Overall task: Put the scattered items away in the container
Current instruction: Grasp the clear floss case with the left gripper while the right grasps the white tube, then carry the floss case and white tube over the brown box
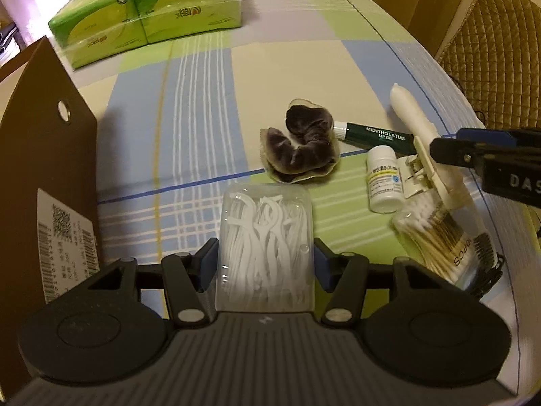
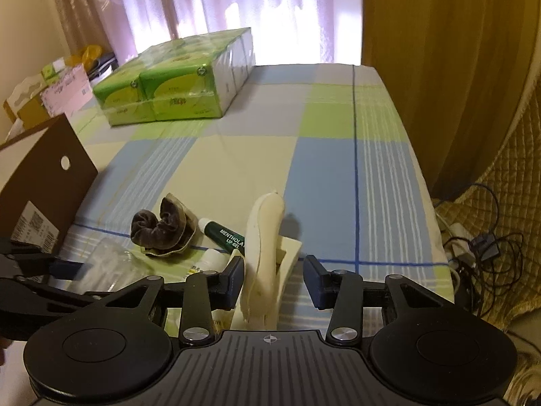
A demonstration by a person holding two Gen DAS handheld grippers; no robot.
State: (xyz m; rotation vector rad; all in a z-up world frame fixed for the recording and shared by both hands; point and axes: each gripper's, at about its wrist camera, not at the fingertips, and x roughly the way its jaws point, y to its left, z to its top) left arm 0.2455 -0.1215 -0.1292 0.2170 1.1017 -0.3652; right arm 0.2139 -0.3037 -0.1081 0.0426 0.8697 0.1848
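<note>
A clear box of white floss picks (image 1: 265,237) sits between the fingers of my left gripper (image 1: 265,264), which is shut on its two sides just above the checked tablecloth (image 1: 203,101). The brown cardboard box (image 1: 50,142) stands open at the left. My right gripper (image 2: 274,279) is open around a cream hair clip (image 2: 267,233), whose body stands between the jaws, close to the left finger. Near it lie a dark scrunchie (image 1: 304,145), a green lip gel tube (image 1: 375,135), a white pill bottle (image 1: 385,182) and a pack of cotton swabs (image 1: 436,240).
Green tissue packs (image 2: 175,81) sit at the table's far left. A black comb (image 1: 487,264) lies by the swabs at the right edge. A quilted chair (image 1: 490,50) and cables (image 2: 480,247) are off the table's right side. Curtains hang behind.
</note>
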